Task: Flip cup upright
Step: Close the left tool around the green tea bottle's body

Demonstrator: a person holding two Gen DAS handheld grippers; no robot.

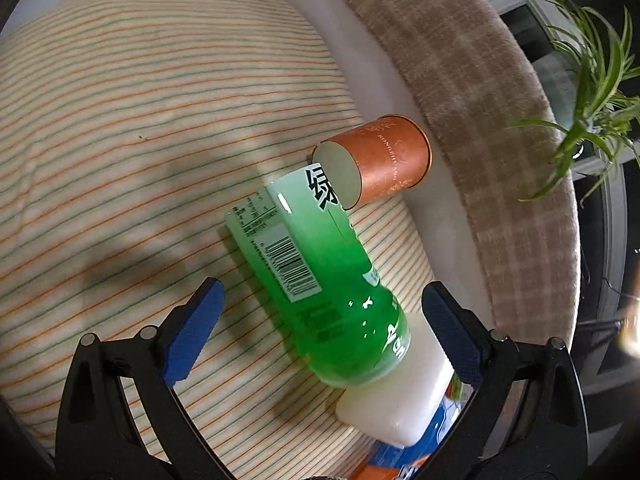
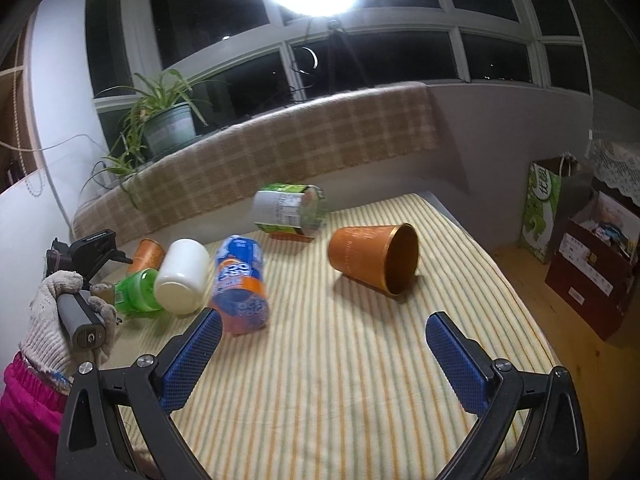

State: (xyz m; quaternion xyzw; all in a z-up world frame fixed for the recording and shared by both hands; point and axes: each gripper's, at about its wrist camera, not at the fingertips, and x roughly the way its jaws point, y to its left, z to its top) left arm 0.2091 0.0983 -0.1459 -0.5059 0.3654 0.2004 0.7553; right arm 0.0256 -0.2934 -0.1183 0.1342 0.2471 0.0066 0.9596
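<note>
An orange paper cup [image 2: 372, 258] lies on its side on the striped table cloth [image 2: 340, 380], mouth toward the right front. My right gripper [image 2: 324, 354] is open and empty, a short way in front of that cup. A second orange cup [image 1: 380, 158] lies on its side at the table's far edge in the left wrist view, bottom toward the camera; it also shows in the right wrist view [image 2: 146, 255]. My left gripper [image 1: 320, 328] is open, its blue fingers on either side of a lying green cup [image 1: 320, 276], not touching it.
A white cup [image 2: 182, 282], a blue and orange cup [image 2: 240, 284] and a green and white cup [image 2: 290, 210] also lie on the cloth. A checked cushion [image 2: 280, 152] runs along the back. A potted plant [image 2: 164, 120] stands on the sill. Bags [image 2: 568, 216] stand on the floor right.
</note>
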